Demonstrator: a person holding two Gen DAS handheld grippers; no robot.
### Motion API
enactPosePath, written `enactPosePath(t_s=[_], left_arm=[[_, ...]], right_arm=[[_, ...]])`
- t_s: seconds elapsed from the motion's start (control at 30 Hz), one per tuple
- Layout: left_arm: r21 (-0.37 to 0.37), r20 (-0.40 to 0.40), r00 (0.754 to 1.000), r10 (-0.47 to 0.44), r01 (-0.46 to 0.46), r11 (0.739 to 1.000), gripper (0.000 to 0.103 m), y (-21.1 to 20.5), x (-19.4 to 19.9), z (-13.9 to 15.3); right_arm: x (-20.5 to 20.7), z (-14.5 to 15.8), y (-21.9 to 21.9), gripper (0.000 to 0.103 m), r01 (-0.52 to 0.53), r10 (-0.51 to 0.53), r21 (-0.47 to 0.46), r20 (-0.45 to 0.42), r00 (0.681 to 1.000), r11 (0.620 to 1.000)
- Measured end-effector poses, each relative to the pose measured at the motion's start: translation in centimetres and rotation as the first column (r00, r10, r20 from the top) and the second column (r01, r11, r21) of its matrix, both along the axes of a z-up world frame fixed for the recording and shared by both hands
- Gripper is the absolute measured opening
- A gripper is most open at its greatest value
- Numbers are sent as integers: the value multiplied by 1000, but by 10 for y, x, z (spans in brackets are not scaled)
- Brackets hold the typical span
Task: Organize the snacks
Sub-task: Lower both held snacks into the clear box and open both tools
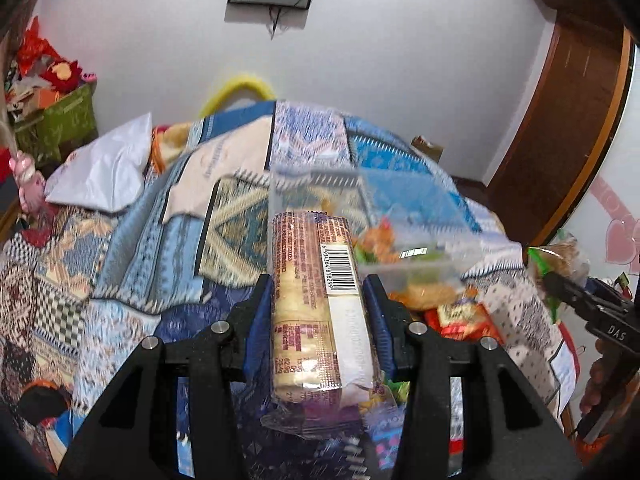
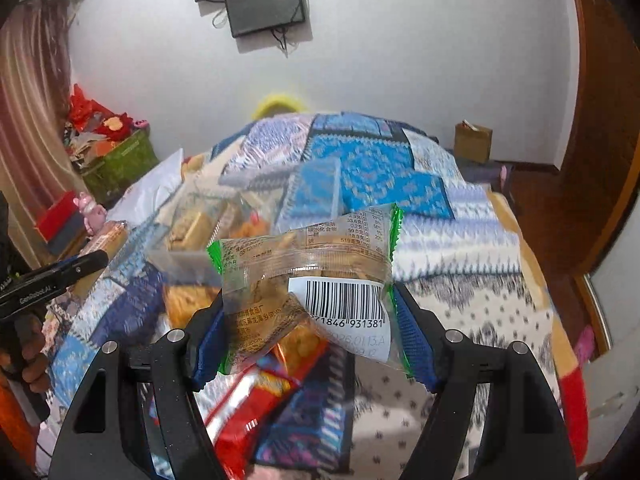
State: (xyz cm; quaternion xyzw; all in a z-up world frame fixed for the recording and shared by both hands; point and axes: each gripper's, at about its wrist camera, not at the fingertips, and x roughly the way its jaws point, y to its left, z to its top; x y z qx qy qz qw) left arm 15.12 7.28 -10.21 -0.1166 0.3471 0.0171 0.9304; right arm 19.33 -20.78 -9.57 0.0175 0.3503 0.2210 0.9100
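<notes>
My left gripper (image 1: 318,292) is shut on a long cracker pack (image 1: 316,300) with a barcode, held above the bed. My right gripper (image 2: 308,312) is shut on a clear green-edged snack packet (image 2: 308,276) with a barcode label; it also shows at the right in the left wrist view (image 1: 560,264). A clear plastic box (image 1: 400,232) with several snacks in it stands on the bed ahead of both grippers, and shows blurred in the right wrist view (image 2: 196,232). Loose red and orange snack packets (image 2: 256,392) lie on the quilt below the grippers.
A patterned blue quilt (image 2: 380,176) covers the bed. A white bag (image 1: 104,168) lies at its left. A green crate (image 1: 68,120) of red items stands by the wall. A wooden door frame (image 1: 560,120) is at the right. A cardboard box (image 2: 474,140) sits beyond the bed.
</notes>
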Motion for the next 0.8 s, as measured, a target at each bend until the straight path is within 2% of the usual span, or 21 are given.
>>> enactPosePath(t_s=[0.23, 0.43, 0.8], left_arm=[[2, 54, 998, -15, 14, 1000, 45, -5, 27, 20], [6, 67, 997, -34, 33, 999, 45, -12, 54, 24], [6, 30, 999, -36, 36, 999, 45, -19, 113, 1]], right_arm=[[24, 14, 20, 72, -24, 23, 27, 45, 999, 999], [49, 16, 38, 72, -41, 39, 38, 56, 998, 998], [97, -1, 67, 72, -71, 71, 5, 18, 997, 997]])
